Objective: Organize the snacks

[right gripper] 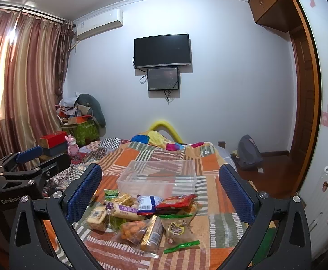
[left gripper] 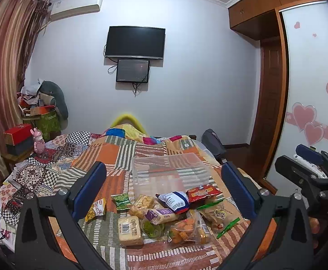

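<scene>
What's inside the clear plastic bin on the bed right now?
Nothing visible inside the clear plastic bin: only the quilt pattern shows through its walls and floor. All snack packets lie in a pile in front of it. Neither gripper holds anything.

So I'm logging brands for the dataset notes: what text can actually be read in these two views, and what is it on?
"GenRobo", cut off after that: on the left gripper body, seen in the right wrist view.
"DAS": on the right gripper body, seen in the left wrist view.
Snack packets and the barcode label on the pale block: print too small and blurred to read.
Both grippers' jaws stand open, holding nothing.
</scene>
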The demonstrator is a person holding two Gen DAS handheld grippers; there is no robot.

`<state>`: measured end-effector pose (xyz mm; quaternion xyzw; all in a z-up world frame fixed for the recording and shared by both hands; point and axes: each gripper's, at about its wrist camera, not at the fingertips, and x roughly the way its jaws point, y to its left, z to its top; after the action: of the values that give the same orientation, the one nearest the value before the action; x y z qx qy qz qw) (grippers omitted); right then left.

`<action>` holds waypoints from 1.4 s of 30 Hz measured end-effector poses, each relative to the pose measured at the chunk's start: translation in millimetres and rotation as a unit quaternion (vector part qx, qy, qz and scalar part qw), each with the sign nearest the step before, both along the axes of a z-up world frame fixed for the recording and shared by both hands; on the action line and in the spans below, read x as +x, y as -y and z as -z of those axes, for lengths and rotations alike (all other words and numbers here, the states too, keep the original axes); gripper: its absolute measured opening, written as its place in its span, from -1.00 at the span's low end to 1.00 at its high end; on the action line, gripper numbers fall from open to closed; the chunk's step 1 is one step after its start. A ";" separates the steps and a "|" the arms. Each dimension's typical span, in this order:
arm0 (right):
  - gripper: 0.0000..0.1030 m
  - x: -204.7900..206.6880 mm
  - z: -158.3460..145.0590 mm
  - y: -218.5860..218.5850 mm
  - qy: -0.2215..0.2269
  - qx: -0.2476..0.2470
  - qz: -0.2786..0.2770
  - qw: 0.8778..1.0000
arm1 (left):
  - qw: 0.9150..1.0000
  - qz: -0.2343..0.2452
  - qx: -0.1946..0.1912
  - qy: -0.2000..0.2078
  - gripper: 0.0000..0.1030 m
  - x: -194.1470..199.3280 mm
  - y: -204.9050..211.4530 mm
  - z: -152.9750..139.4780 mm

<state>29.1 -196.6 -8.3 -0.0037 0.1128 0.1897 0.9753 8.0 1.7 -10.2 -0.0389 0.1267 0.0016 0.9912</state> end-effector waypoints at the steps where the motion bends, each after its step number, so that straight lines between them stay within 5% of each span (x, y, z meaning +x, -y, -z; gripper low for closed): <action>1: 1.00 0.0 -0.1 0.1 0.000 0.000 0.000 1.000 | 1.000 0.000 0.000 0.000 1.00 -0.2 0.2 0.1; 42: 1.00 -1.4 -3.8 -0.9 0.002 0.004 -0.001 1.000 | 1.000 0.001 0.006 0.005 1.00 -4.8 3.1 -4.0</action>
<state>27.6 -195.7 -4.5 -0.0009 0.1099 0.1912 0.9754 3.2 -1.4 -6.3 -0.0327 0.1220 0.0015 0.9920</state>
